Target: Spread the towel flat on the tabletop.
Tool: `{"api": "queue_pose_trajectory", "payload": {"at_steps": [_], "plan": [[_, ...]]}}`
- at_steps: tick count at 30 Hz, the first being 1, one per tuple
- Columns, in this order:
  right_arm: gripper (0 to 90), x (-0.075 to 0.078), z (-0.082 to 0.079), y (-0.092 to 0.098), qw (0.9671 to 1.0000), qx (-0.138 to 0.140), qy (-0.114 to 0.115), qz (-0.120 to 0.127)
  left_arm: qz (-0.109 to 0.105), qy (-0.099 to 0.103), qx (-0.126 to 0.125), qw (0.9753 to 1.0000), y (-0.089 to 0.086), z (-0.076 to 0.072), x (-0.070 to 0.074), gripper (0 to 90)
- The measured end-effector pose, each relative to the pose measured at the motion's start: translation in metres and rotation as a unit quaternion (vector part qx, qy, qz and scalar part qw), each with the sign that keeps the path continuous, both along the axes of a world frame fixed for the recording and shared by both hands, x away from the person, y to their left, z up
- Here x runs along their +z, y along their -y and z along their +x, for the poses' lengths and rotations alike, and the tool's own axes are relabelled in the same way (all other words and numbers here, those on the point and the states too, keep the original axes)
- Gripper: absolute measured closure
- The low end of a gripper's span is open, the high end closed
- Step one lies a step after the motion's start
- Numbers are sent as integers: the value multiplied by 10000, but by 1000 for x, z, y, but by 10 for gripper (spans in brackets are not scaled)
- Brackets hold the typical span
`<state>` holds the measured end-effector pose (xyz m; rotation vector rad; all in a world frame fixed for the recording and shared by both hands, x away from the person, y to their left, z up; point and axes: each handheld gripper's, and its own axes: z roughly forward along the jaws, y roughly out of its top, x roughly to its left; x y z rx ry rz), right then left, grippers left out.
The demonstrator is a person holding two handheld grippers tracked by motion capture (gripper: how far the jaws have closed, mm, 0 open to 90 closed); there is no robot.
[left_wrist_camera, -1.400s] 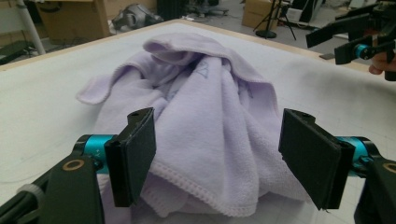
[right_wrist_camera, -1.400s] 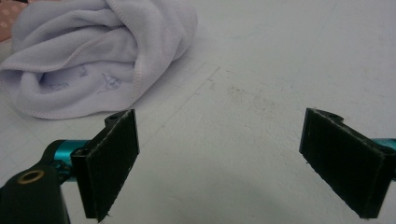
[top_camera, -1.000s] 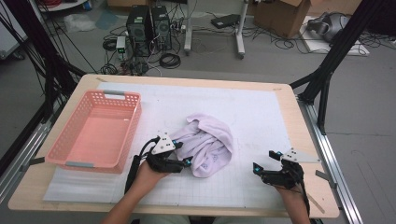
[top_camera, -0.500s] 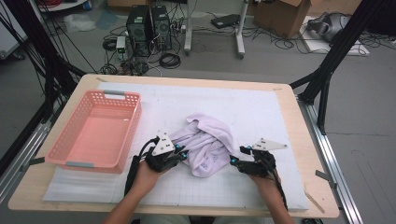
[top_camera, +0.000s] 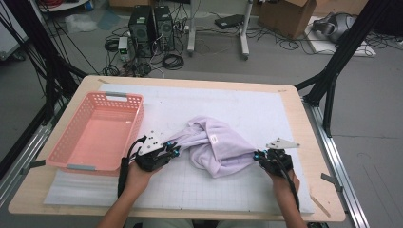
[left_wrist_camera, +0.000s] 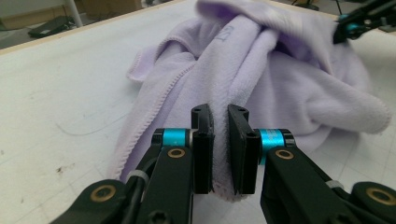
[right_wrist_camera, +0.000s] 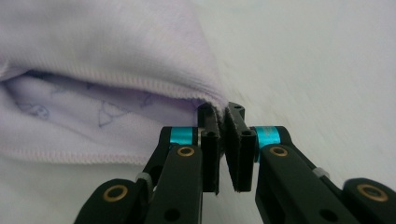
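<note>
In the high view, a crumpled lilac towel (top_camera: 216,146) lies on the white gridded mat (top_camera: 247,109) that covers the wooden table (top_camera: 304,118), about midway between the left and right edges and nearer the front edge than the back. The left gripper (top_camera: 172,149) clamps the towel's left end, and the right gripper (top_camera: 256,155) clamps its right end close to the mat's right side, so the cloth is drawn out between the two with a bunched hump in the middle. A pink plastic basket (top_camera: 128,123) sits at the left side of the table, just beside the left hand (top_camera: 138,173); the right hand (top_camera: 285,183) comes in from the front edge. In the left gripper view, the left gripper (left_wrist_camera: 220,140) has its two black jaws drawn close together with a thick fold of the lilac towel (left_wrist_camera: 261,79) pinched between them, the rest of the cloth heaped ahead on the mat, and the other gripper's tip shows far off at the upper right. In the right gripper view, the right gripper (right_wrist_camera: 222,140) has its jaws nearly touching and nipping a hemmed corner of the towel (right_wrist_camera: 102,56), whose stitched edge runs off to the left above the white mat (right_wrist_camera: 317,56).
</note>
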<state>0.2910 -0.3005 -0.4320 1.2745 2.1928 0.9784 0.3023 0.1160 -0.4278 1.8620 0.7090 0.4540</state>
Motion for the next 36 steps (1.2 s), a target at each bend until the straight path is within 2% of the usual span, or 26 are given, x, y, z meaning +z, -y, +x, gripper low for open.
{"api": "queue_pose_trajectory", "payload": {"at_steps": [4, 5, 7, 9, 12, 14, 15, 16, 18, 19, 20, 23, 24, 25, 26, 27, 28, 29, 32, 34, 36], "plan": [[831, -2, -19, 21, 9995, -97, -150, -260, -29, -5, 129, 9999, -4, 1, 0, 804], [777, -2, -23, 26, 9996, -77, -189, -216, -20, -8, 109, 9999, -5, 2, 0, 804], [657, 1, -29, 30, 10000, -17, -34, -70, -27, 6, 113, 9999, -4, 2, 0, 803], [542, 9, -32, 29, 9995, 163, 262, 110, -24, 2, 94, 10000, -3, 2, 0, 799], [502, 22, -32, 15, 9969, 395, 623, 255, -35, 28, 53, 10000, -1, 2, 0, 793], [490, 29, -28, 0, 9952, 563, 737, 305, -38, 36, 49, 10000, -1, 2, 0, 793], [489, 31, -25, -8, 9940, 713, 744, 353, -26, 37, 34, 10000, -1, 1, 0, 792], [489, 31, -25, -8, 9940, 713, 744, 353, -27, 39, 13, 10000, 0, 2, 0, 792], [483, 32, -17, -25, 9914, 974, 762, 421, -33, 50, 3, 10000, 0, 1, 0, 791], [481, 30, -8, -43, 9892, 1231, 663, 443, -36, 54, -2, 10000, 0, 1, 0, 790], [480, 29, -3, -52, 9875, 1363, 644, 460, -41, 44, -16, 10000, 1, 0, -1, 790], [498, 25, 8, -74, 9859, 1561, 480, 377, -21, 37, -39, 10000, 1, 0, -2, 790], [580, 23, 13, -79, 9855, 1603, 454, 312, -6, 41, -47, 10000, 1, 0, -2, 790], [580, 23, 13, -79, 9855, 1603, 454, 312, -6, 41, -47, 10000, 1, 0, -2, 790], [747, 23, 20, -83, 9860, 1625, 376, 37, 4, 46, -47, 10000, 1, 0, -2, 790], [747, 23, 20, -83, 9860, 1625, 376, 37, -2, 45, -43, 10000, 1, 0, -2, 790], [810, 23, 24, -81, 9874, 1550, 334, -6, 8, 39, -49, 10000, 0, 0, -2, 790], [826, 26, 30, -71, 9909, 1287, 380, -74, 4, 34, -43, 10000, 0, 0, -3, 791], [834, 33, 38, -47, 9960, 739, 476, -130, -25, 57, -76, 10000, -1, 1, -3, 791], [836, 38, 40, -26, 9980, 314, 526, -132, -27, 57, -74, 10000, -1, 1, -3, 791], [836, 41, 43, -6, 9982, -65, 559, -195, -37, 40, -56, 10000, -1, 1, -3, 791]]}}
